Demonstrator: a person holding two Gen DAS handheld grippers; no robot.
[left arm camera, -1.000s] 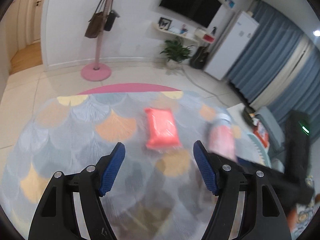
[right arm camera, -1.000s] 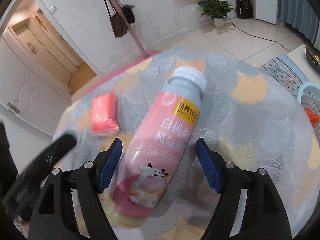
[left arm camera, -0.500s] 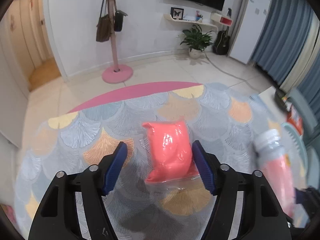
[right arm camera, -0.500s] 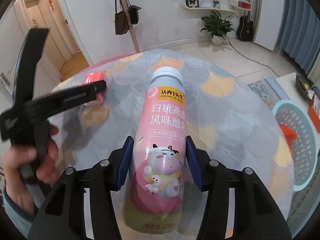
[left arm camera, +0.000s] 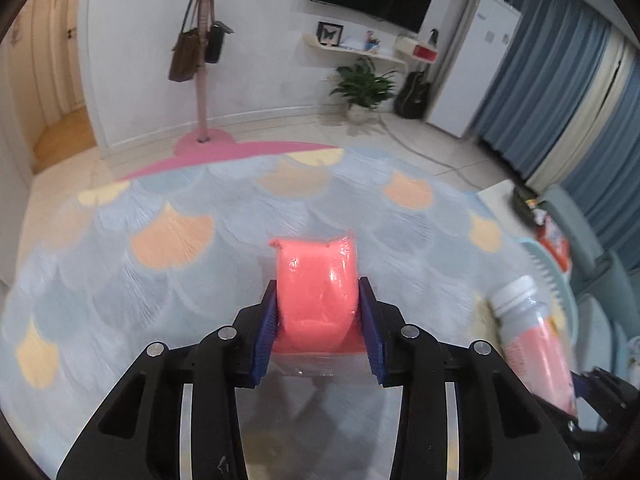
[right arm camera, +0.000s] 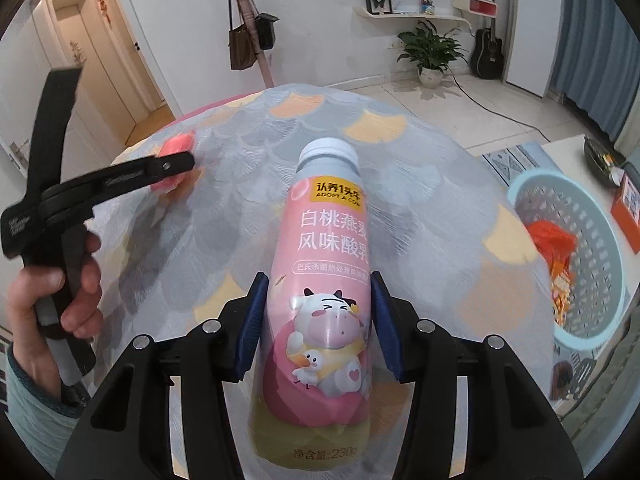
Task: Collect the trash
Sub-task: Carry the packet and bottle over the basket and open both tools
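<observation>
Both tools have closed in from a wide spread a second ago onto their targets. Left tool: jaws closing, blue pads now pressing both flanks of the coral-pink plastic packet, which bulges upward between them where it earlier lay flat and untouched ahead of the fingers. Right tool: jaws have narrowed from well clear of the pink yogurt-drink bottle to bracketing its lower body; the pads sit against or just beside the label, and full contact on the right pad cannot be confirmed. Bottle is capped, neck pointing away from the camera.

Outward: both items lie over the round surface with its scallop-pattern cloth; whether either has left the cloth cannot be told. From the right wrist view, a hand works the left tool's handle at the surface's left side. A pale blue perforated basket stands beyond the right edge, already holding orange wrappers.

Assessment: the two pickups appear secured or nearly so. Remaining work is lift and carry to the basket. The packet is soft and may slip; the bottle is smooth and held low.
</observation>
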